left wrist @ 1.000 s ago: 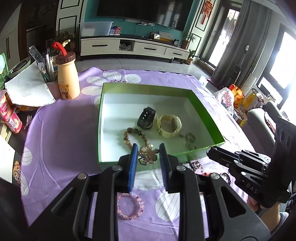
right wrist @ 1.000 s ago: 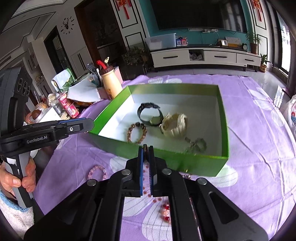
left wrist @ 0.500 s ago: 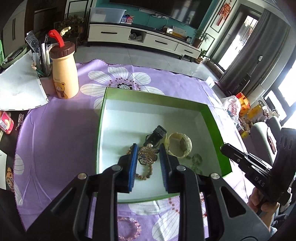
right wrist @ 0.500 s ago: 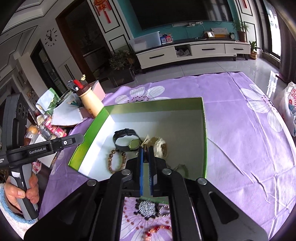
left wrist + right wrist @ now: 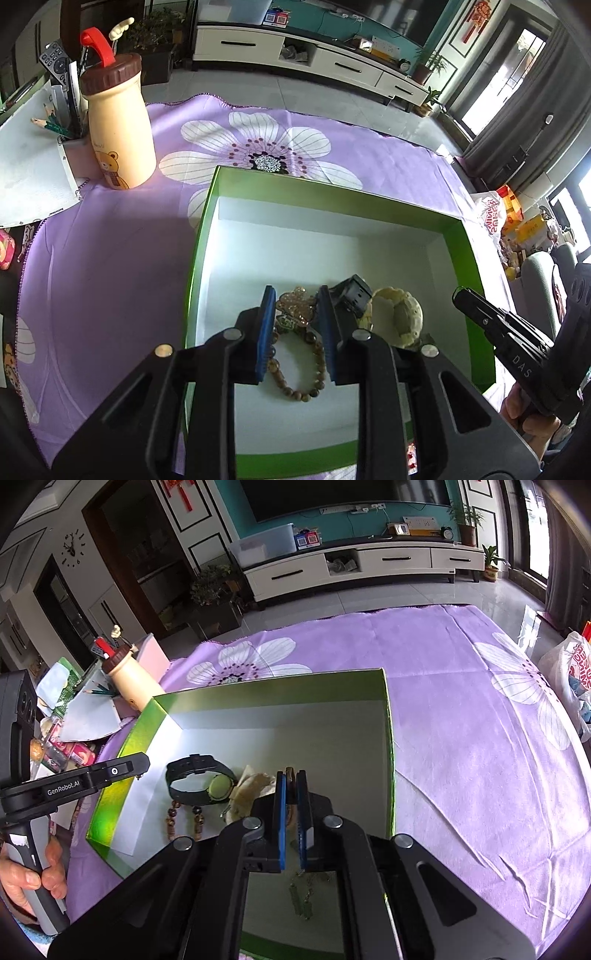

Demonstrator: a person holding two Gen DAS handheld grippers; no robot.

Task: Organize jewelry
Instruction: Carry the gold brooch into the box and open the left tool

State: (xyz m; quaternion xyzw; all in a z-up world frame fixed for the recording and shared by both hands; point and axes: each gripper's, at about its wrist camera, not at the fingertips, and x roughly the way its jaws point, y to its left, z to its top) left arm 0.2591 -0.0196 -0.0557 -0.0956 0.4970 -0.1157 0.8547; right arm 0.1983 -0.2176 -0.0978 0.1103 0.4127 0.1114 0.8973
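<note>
Golden, glittery brooch (image 5: 296, 309) sits pinched between the left gripper's (image 5: 295, 314) narrowly parted blue pads, above the green box (image 5: 332, 206). Right gripper (image 5: 291, 794) is nearly closed on a small brown piece (image 5: 290, 775) over the same box.

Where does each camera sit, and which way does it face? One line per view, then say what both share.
Left wrist: on the left gripper, looking down into the green box; it clamps a gold ornament; a hand holds the right gripper.
Right wrist: on the right gripper, facing the box; a hand holds the left gripper.
Shared: box, black watch, bead bracelet.
</note>
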